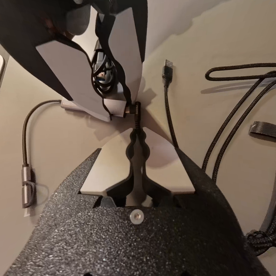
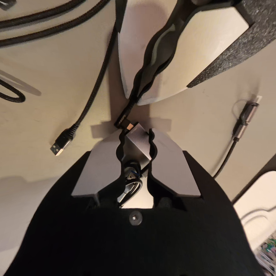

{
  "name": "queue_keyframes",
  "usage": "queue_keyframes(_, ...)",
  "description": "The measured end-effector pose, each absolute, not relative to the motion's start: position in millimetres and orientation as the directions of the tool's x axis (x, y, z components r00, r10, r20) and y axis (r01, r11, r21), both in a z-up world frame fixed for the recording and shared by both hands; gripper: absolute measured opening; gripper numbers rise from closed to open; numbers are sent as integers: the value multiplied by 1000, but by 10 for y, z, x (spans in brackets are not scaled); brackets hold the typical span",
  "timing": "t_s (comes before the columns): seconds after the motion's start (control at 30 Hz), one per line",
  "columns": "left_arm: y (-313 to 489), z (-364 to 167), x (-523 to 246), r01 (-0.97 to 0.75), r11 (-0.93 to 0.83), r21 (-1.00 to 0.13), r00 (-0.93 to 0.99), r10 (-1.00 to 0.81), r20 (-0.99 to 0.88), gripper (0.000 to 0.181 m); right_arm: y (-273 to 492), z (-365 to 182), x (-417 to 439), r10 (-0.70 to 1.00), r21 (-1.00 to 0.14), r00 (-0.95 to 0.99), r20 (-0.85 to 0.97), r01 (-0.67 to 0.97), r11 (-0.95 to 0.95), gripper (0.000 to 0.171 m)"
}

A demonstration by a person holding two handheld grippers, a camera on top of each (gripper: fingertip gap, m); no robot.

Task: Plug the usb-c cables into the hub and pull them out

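Observation:
The grey USB hub lies between the fingers of my right gripper, which is shut on it; it also shows in the left wrist view. My left gripper is shut on a black braided USB-C cable just behind its plug. The plug sits at the hub's end face with part of its metal tip showing. I cannot tell how deep it is. The left gripper reaches in from the top of the right wrist view, the right gripper from the top of the left wrist view.
A loose black cable with a USB-A plug lies beside the hub. The hub's own lead runs to grey adapters. Braided cable loops and a grey strap lie to the side. A coiled cable sits under my right gripper. Both grippers' tips are close together, under 4 cm apart. From the left gripper's tips to the grey strap is close to 12 centimetres.

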State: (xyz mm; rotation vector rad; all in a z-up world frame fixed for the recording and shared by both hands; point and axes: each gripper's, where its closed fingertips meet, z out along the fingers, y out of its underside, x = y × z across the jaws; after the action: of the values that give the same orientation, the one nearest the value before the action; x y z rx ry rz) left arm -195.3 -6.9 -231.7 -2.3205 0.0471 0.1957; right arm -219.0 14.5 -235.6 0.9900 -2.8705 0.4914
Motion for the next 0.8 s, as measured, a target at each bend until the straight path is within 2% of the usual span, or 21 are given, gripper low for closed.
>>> queue_keyframes(0.17, -84, -2314, -1990, -28, -687, -726, 994, 60, -95, 7, 149, -2360, -2146, -595, -338, -795, 121, -596, 728, 29)
queue_keyframes(0.37, -101, -2293, -2034, 39, -678, -734, 993, 106, -45, 7, 147, -2346, -2102, -617, -320, -778, 120, -619, 718, 26)
queue_keyframes(0.6, -167, -2124, -2101, 78, -619, -781, 986, 163, -30, 8, 54, -2213, -2046, -536, -453, -831, 147, -538, 711, 24)
queue_keyframes(0.8, -198, -2103, -2132, 78, -596, -799, 984, 175, -34, 7, 8, -2173, -2076, -440, -513, -872, 213, -483, 709, 28)
